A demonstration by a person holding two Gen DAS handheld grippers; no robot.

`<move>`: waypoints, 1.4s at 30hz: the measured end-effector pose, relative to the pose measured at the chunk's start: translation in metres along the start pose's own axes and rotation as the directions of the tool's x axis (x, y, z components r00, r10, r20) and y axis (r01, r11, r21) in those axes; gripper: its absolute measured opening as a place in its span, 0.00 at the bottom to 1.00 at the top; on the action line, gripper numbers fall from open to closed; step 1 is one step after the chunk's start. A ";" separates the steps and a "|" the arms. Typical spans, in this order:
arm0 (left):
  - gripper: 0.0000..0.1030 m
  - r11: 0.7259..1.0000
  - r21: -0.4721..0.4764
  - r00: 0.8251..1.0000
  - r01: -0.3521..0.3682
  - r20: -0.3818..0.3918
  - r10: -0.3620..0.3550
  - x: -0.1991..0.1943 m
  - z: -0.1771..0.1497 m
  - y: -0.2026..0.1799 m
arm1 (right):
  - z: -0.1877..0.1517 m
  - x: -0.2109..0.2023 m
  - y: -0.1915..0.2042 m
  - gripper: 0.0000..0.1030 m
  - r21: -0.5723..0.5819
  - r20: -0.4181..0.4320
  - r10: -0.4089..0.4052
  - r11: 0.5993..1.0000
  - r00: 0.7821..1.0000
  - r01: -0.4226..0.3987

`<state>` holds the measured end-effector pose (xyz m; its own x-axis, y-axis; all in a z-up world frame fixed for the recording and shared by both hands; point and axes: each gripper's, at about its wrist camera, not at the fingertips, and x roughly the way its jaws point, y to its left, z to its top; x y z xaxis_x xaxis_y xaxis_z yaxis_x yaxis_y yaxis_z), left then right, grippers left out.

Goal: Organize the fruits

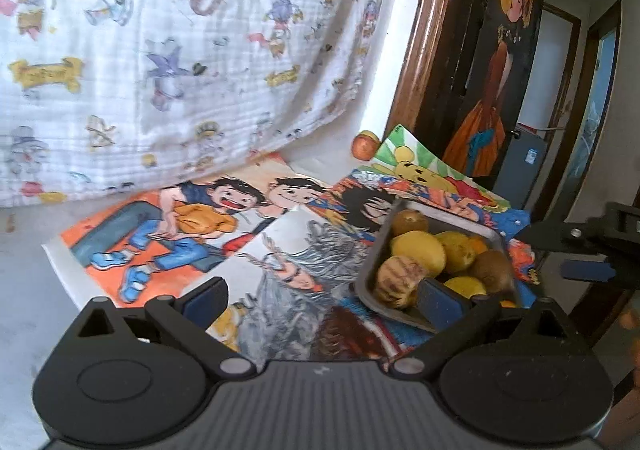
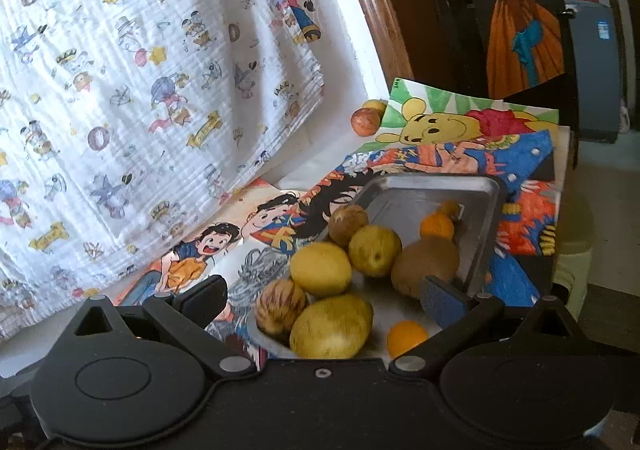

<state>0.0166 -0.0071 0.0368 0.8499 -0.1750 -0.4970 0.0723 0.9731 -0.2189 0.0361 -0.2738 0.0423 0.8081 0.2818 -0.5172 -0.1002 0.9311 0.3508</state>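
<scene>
A metal tray [image 1: 448, 211] [image 2: 490, 218] holds several fruits: yellow lemons [image 1: 418, 252] [image 2: 320, 268], brown kiwis [image 1: 492, 270] [image 2: 424, 264], small oranges [image 2: 437, 225] and a striped tan fruit [image 1: 396, 282] [image 2: 280, 304]. A reddish fruit [image 1: 365, 144] [image 2: 365, 121] lies apart at the back beside the wall, with a small yellow fruit [image 2: 375, 105] behind it. My left gripper [image 1: 324, 302] is open and empty, left of the tray over the drawings. My right gripper [image 2: 322, 298] [image 1: 576, 252] is open above the tray's near end, holding nothing.
Cartoon drawings [image 1: 168, 238] [image 2: 436, 126] cover the table under the tray. A printed white cloth [image 1: 160, 62] [image 2: 120, 70] hangs behind on the left. A wooden door frame [image 1: 424, 38] and a painted panel [image 1: 500, 70] stand at the right, past the table's edge.
</scene>
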 end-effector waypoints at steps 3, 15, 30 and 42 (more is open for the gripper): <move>1.00 1.000 0.018 1.000 -0.018 0.007 0.018 -0.005 -0.008 0.007 | -0.016 -0.010 0.008 0.99 -0.017 0.014 -0.033 0.999 0.999 0.034; 1.00 0.997 0.068 0.999 -0.046 0.016 0.045 -0.016 -0.027 0.019 | -0.069 -0.034 0.033 0.99 -0.095 0.041 -0.157 0.982 0.987 0.160; 1.00 0.995 0.081 0.998 -0.056 0.009 0.056 -0.017 -0.035 0.021 | -0.093 -0.037 0.038 1.00 -0.114 0.026 -0.168 0.979 0.985 0.170; 1.00 0.995 0.082 0.998 -0.058 0.011 0.057 -0.017 -0.035 0.022 | -0.093 -0.037 0.038 1.00 -0.115 0.026 -0.167 0.979 0.986 0.169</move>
<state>-0.0141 0.0119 0.0113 0.8582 -0.1173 -0.4997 0.0656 0.9906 -0.1198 -0.0518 -0.2273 0.0019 0.8281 0.1165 -0.5484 -0.0287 0.9857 0.1660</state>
